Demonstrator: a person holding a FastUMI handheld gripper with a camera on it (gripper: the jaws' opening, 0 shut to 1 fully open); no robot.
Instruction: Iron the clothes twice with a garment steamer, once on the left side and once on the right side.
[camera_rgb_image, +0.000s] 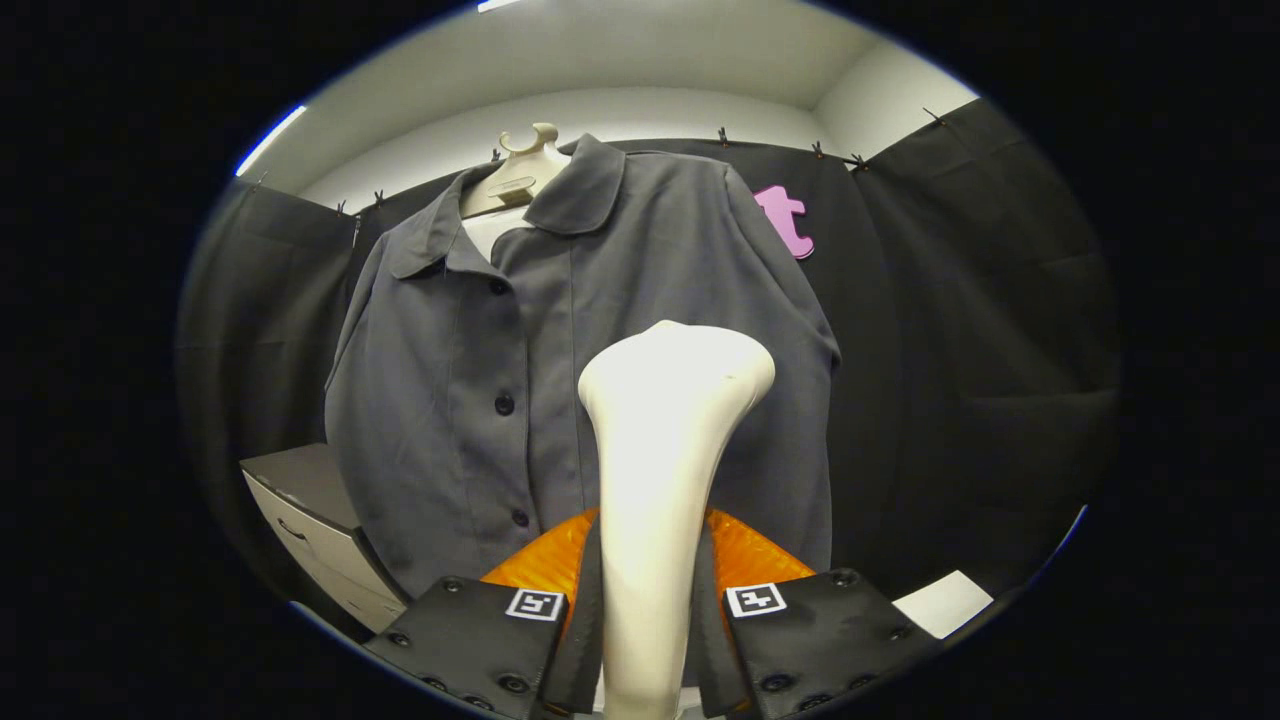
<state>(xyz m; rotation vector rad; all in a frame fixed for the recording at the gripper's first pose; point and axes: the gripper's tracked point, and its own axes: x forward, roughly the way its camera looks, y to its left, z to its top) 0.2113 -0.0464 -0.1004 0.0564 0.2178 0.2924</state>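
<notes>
Gripper view. My claw (652, 640) is clamped on the handle of the garment steamer (665, 450), both fingers pressing its sides; the steamer's pale head rises between and beyond them, facing the clothes. The clothes — a grey buttoned shirt (480, 400) — hang on a pale hanger (520, 175) against the booth's dark cloth wall (960, 350). The head stands in front of the shirt's panel on the far side of the button row from the cabinet, about at mid-height; I cannot tell whether it touches the fabric or hangs just short of it.

Progress, as I judge it: the steamer is picked up and brought to the garment, so the grasp is done. Nothing in the fabric tells me whether either pass has been made; I treat both sides as still to do.

Room to move: the shirt's outer edge beside the head gives onto bare wall — free space there and above. On the other side a low cabinet (310, 520) sits near the shirt's hem, so a low sweep that way needs care. The collar and hanger mark the upper limit.
</notes>
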